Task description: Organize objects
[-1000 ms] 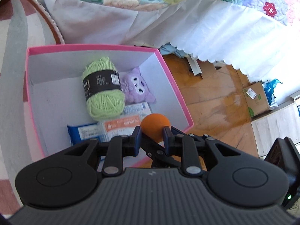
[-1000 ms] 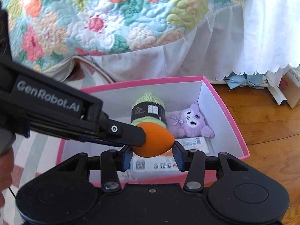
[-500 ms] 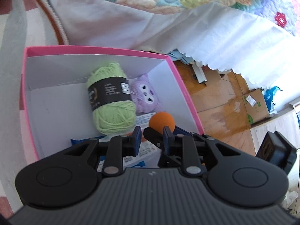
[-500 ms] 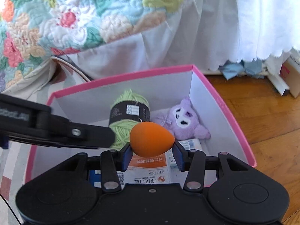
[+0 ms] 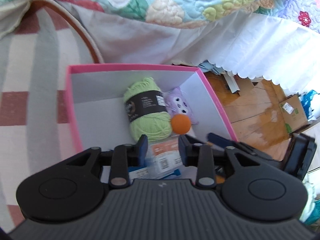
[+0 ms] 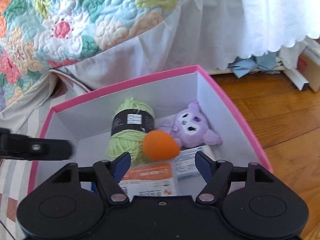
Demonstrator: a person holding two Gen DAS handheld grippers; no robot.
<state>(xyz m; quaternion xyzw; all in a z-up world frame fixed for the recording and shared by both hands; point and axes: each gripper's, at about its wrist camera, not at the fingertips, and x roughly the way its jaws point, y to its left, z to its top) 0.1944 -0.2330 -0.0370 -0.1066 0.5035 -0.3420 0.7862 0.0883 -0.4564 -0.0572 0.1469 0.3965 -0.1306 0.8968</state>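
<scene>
An orange egg-shaped sponge (image 6: 160, 145) is free between the green yarn skein (image 6: 128, 132) and the purple plush toy (image 6: 193, 129) inside the pink-rimmed white box (image 6: 124, 84). It looks blurred, in the air or just landing. My right gripper (image 6: 163, 163) is open right above the box's near side, the sponge just beyond its fingertips. My left gripper (image 5: 163, 146) is open and empty over the box's near edge; the sponge (image 5: 181, 124), yarn (image 5: 147, 110) and plush (image 5: 180, 105) show ahead of it. Flat packets (image 6: 150, 178) lie on the box floor.
The box (image 5: 130, 68) sits on a striped rug (image 5: 30, 80) beside a bed with a floral quilt (image 6: 80, 10) and white skirt. Wooden floor (image 6: 280, 120) lies to the right, with cardboard boxes (image 5: 292, 112) and clutter under the bed.
My right gripper has opened and let go of the orange sponge, which has dropped into the box. My left gripper has opened wider and pulled away to the left.
</scene>
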